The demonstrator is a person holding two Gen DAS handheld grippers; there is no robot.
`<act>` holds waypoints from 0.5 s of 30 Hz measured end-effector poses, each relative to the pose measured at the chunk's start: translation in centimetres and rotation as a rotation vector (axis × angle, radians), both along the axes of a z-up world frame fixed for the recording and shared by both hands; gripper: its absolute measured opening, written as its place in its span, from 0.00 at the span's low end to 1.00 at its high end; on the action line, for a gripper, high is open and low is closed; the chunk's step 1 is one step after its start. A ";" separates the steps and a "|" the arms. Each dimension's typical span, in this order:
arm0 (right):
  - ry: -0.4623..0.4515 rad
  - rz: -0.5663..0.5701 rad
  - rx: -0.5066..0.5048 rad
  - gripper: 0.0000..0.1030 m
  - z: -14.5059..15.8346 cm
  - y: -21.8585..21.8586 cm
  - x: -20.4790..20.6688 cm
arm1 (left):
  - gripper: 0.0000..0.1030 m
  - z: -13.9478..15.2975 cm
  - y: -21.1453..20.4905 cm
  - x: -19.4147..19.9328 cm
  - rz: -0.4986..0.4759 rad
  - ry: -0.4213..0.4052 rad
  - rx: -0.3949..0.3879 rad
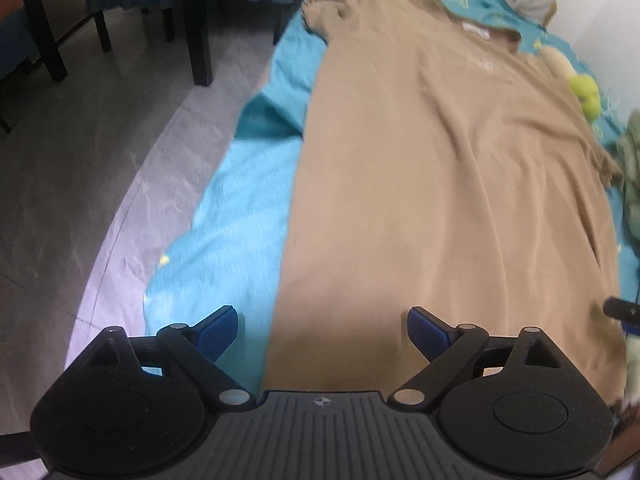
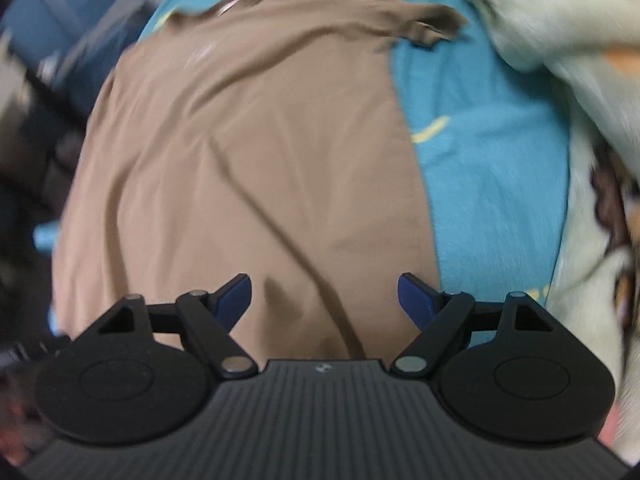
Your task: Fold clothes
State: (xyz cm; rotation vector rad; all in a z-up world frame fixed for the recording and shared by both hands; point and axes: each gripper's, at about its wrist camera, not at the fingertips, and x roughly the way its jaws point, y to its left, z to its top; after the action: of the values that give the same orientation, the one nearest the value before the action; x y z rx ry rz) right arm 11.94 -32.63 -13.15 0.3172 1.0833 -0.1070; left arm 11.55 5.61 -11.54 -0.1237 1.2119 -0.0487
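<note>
the shirt point(image 1: 440, 168) lies flat on the bed point(image 1: 240, 208), collar at 12 o'clock, not yet folded. both the left gripper point(image 1: 322, 330) and right gripper point(image 2: 324, 296) hang over its hem, jaws wide and empty. next each probably must pinch an edge.

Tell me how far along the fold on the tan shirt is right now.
Done: the tan shirt lies spread flat on the teal bedsheet, collar at the far end, both sleeves out. In hand: nothing; the left gripper and right gripper are both open above the near hem, nothing between the fingers. Left: every fold, since no sleeve or side looks turned in yet.
</note>
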 end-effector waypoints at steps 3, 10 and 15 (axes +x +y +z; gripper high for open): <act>0.022 -0.004 -0.089 0.79 -0.1 0.5 -0.6 | 0.86 -0.6 -1.1 -0.8 -0.023 0.070 0.022; 0.128 -0.178 0.031 0.80 -2.4 -1.7 -1.1 | 0.50 -0.8 -1.6 -1.5 -0.039 0.100 0.019; 0.215 -0.042 -0.126 0.45 -2.1 1.4 -0.7 | 0.07 0.9 -2.3 -2.6 -0.086 0.051 0.018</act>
State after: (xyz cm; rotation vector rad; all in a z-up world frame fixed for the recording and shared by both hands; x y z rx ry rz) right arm 11.24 -31.21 -15.30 0.2186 1.2765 -0.2503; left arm 8.93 3.30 -10.67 -0.0571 1.2677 -0.1102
